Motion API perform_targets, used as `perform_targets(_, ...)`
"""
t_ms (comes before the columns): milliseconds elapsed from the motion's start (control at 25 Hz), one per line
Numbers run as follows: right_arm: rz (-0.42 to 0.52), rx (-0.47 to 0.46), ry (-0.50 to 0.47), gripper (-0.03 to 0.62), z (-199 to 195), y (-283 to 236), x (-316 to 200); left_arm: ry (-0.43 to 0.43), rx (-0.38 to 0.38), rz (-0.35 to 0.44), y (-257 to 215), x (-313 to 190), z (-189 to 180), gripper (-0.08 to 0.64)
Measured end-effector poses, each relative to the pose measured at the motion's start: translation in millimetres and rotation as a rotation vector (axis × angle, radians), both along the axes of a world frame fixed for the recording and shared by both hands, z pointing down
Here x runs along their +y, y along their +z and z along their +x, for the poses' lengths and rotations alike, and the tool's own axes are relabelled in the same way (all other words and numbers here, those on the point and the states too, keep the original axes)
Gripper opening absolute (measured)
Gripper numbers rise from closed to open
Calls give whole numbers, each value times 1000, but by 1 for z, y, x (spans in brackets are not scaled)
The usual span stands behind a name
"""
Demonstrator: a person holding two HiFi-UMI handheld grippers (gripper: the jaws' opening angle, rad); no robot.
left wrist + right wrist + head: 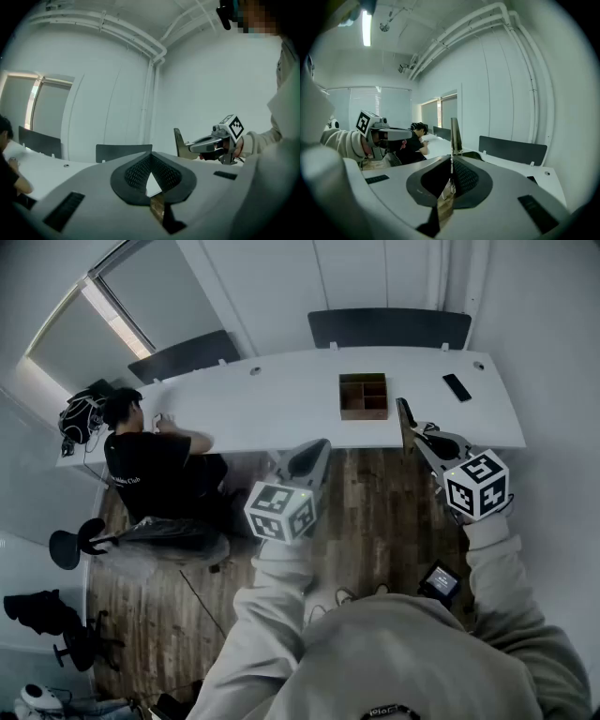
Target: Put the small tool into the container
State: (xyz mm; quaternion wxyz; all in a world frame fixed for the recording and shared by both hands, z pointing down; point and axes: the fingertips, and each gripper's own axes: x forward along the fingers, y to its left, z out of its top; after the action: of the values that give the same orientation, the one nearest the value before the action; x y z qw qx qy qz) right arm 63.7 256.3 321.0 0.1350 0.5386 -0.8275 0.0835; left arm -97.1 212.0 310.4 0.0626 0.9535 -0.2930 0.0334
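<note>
Wood flooring and a long white counter (281, 399) are filling the head view. A wooden container (364, 396) with compartments is sitting toward the counter's front edge. A small dark object (457, 387), probably the small tool, is lying apart to its right, too small to identify surely. The left hand-held gripper (319, 448) and right hand-held gripper (405, 413) are hanging short of the counter, likely because no reach has begun. A seated person (150, 460) is working at the far left. The left gripper view is showing its jaws closed on nothing, with much of the counter hidden behind them. The right gripper view is showing jaws pressed together and empty, with neither tool nor container showing.
</note>
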Motion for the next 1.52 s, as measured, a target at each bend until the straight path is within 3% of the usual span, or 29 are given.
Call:
perform_targets(600, -24, -60, -12, 21, 5, 12, 0, -17, 34, -23, 9, -4, -3, -2)
perform_targets(1120, -17, -94, 12, 21, 35, 17, -3, 26, 27, -21, 10, -7, 29, -2)
perform_targets(1320, -10, -99, 14, 21, 53, 16, 0, 82, 82, 18, -4, -1, 51, -2)
perform_targets(1520, -14, -115, 9, 21, 71, 23, 4, 84, 69, 24, 0, 4, 69, 0)
